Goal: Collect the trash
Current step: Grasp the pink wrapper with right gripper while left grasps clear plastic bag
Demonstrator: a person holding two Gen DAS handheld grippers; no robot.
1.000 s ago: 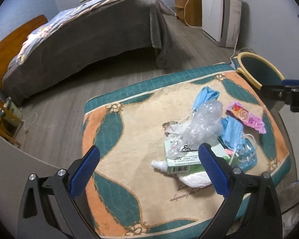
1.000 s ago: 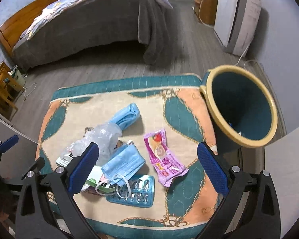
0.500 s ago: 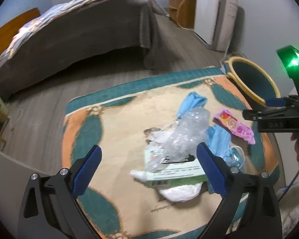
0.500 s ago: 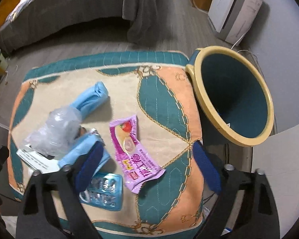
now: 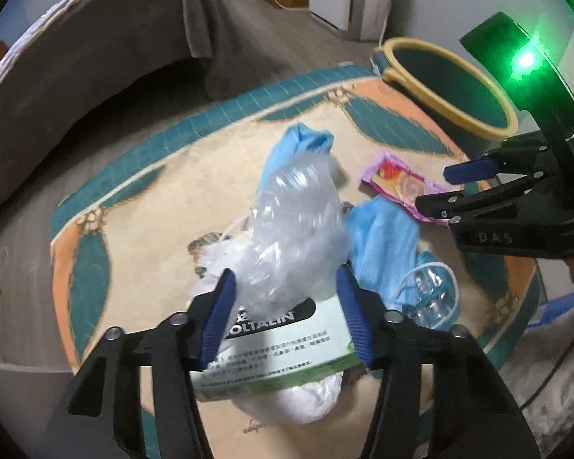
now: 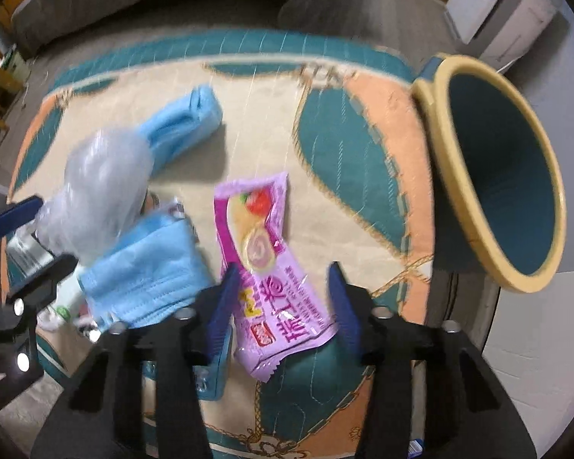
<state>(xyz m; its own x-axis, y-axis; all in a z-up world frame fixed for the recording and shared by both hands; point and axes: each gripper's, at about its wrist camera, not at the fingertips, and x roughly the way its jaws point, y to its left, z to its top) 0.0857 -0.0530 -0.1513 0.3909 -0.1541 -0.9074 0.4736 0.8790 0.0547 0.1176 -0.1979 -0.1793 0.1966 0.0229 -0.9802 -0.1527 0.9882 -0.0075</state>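
- Crinkled clear plastic, a puffy bag point(image 5: 294, 229), sits between the blue ribbed pads of the left gripper point(image 5: 287, 306); its jaws are closing around the bag, and the pads seem just short of pressing it.
- Under the bag lies a flat green-and-white cardboard box point(image 5: 279, 348) with printed lettering, on top of a soft white wad point(image 5: 306, 397).
- Glossy pink foil, a flat snack wrapper point(image 6: 268, 256), lies between the right gripper's point(image 6: 283, 298) closing jaws; the pads do not yet grip it.
- Beside it, a pleated blue face mask point(image 6: 149, 267) is crumpled, a second blue roll point(image 6: 187, 122) lies farther back, and a blister pack point(image 5: 428, 294) of clear bubbles lies near the mask.
- All the trash rests on a quilted mat point(image 6: 348, 160) in teal, peach and cream.
- A round teal bin point(image 6: 501, 176) with a cream rim stands just past the mat's edge.
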